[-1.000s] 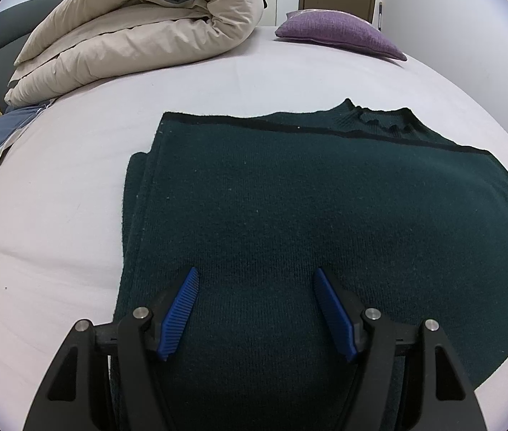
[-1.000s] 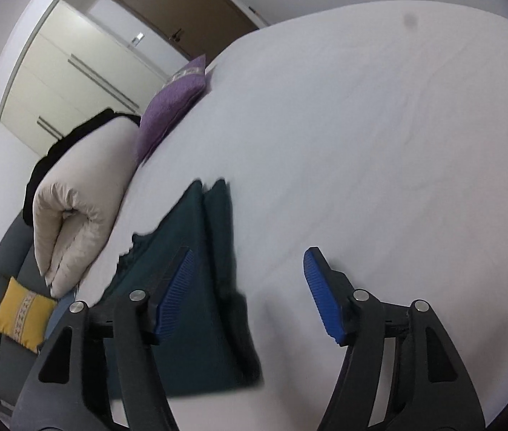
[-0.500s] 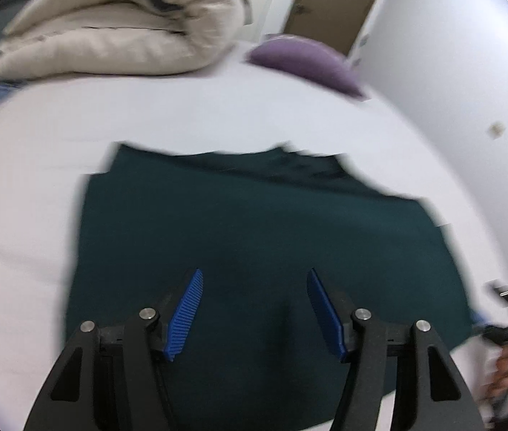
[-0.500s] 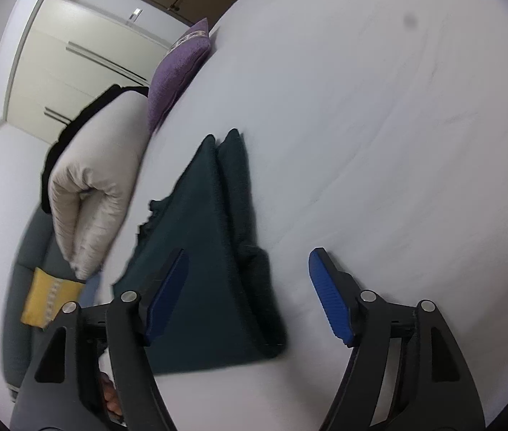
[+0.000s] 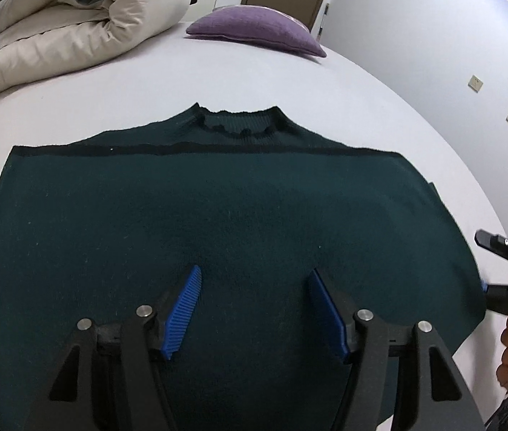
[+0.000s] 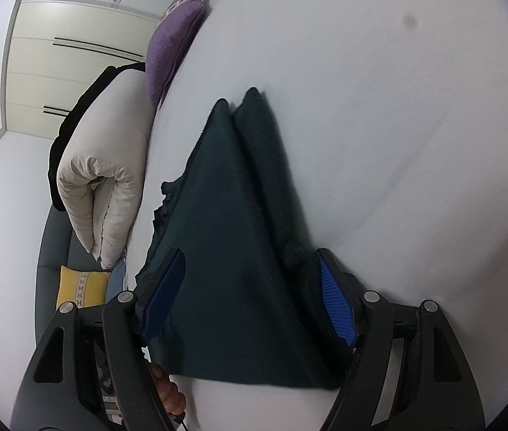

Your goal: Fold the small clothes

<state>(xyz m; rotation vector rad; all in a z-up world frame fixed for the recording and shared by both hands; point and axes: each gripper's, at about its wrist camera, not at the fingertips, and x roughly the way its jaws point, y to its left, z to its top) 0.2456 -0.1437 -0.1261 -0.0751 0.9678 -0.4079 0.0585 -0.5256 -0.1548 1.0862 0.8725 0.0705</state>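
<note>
Lying flat on the white bed sheet [image 5: 74,107], the dark green knitted sweater [image 5: 218,197] sits near the bed's near edge, already folded once so its black-trimmed hem runs just below the ribbed collar [image 5: 239,125], which points toward the purple cushion [image 5: 254,30] at the far edge. The left gripper [image 5: 254,309] hovers over the middle of the near fold with its blue pads spread apart and nothing pinched between them. The right gripper [image 6: 250,305] straddles the sweater's right-hand side edge, jaws also apart, the stacked layers lying between them but not yet pressed.

The step in hand looks like a second fold across the width. To do it well, the right gripper should probably take all layers of that side edge together, lift only slightly, and carry them toward the opposite side while the left steadies the middle, keeping edges aligned. Loose knit may sag or slip.

No brand, label or readable writing shows anywhere.
</note>
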